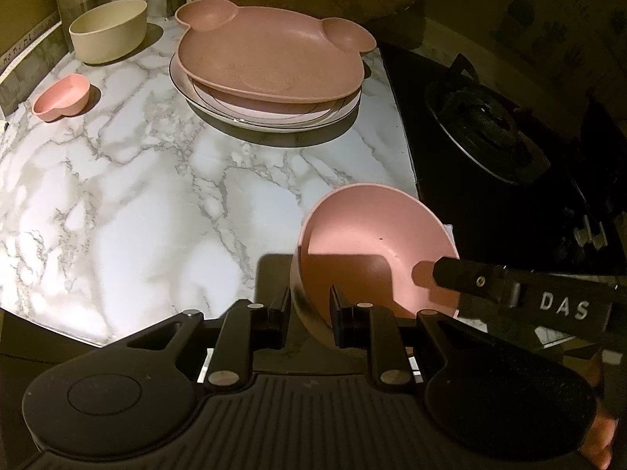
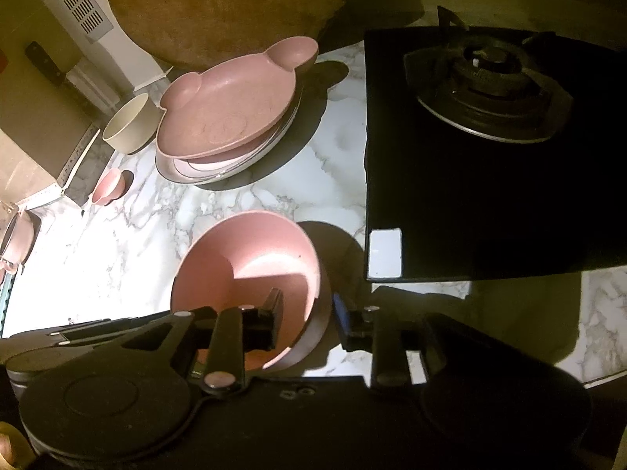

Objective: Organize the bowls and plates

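A pink bowl sits tilted at the marble counter's near right, beside the stove. My left gripper is shut on the bowl's left wall. My right gripper straddles the opposite wall, one finger inside and one outside, with its pads standing off the wall; one of its fingers shows inside the bowl in the left wrist view. Farther back, a pink bear-shaped plate rests on stacked white plates.
A cream bowl and a small pink heart-shaped dish stand at the far left. A black gas stove borders the counter on the right. A wooden board leans at the back.
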Demonstrator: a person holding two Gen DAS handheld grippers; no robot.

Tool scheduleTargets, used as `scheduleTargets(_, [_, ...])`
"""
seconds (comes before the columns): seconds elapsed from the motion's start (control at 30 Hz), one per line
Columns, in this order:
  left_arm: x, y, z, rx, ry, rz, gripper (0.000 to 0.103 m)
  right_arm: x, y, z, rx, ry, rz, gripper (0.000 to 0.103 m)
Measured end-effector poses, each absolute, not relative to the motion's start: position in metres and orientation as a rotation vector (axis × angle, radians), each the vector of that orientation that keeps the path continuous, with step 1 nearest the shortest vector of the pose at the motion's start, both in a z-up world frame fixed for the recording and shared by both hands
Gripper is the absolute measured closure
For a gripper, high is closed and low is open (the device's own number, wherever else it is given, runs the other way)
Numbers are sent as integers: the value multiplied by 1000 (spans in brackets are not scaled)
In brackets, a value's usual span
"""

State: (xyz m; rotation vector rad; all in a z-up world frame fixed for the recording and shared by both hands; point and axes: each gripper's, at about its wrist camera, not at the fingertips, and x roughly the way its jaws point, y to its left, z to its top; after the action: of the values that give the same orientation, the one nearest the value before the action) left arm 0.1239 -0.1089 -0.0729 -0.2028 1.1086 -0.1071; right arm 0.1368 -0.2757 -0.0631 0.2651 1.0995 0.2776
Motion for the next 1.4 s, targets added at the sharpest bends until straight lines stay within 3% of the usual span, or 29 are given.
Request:
scheduleTargets(0.2, [119, -103, -65, -196, 1080, -114, 75, 135, -276, -57, 247, 1076, 278, 61])
scheduleTargets(0.3, [116, -97, -60, -198, 1061, -105, 64, 134, -275, -51, 236, 1063, 283, 58])
scheduleTargets(0.37, [114, -92, -55, -198, 1042, -94, 51, 134, -273, -47, 228, 1050, 287, 55])
scheduleTargets(0.63, [115, -71, -32, -185, 968, -68, 50, 135, -258, -28, 189, 1006, 330, 43])
scheduleTargets(0.73, [118, -60, -23, -176, 937, -51, 37, 136, -249, -19, 175, 987, 354, 38])
scheduleTargets(1.0, [130, -25, 0, -171, 874, -7, 35, 147, -214, 6, 90, 928, 411, 17])
scheduleTargets(1.07, [136, -14, 3, -181, 873, 6, 23, 152, -204, 13, 75, 908, 429, 13])
scheduleTargets(1.17, [142, 1, 5, -198, 866, 31, 22, 160, -191, 20, 57, 883, 438, 2])
scheduleTargets(1.4, [160, 37, 8, -199, 857, 88, 22, 186, -157, 33, 28, 853, 451, 1])
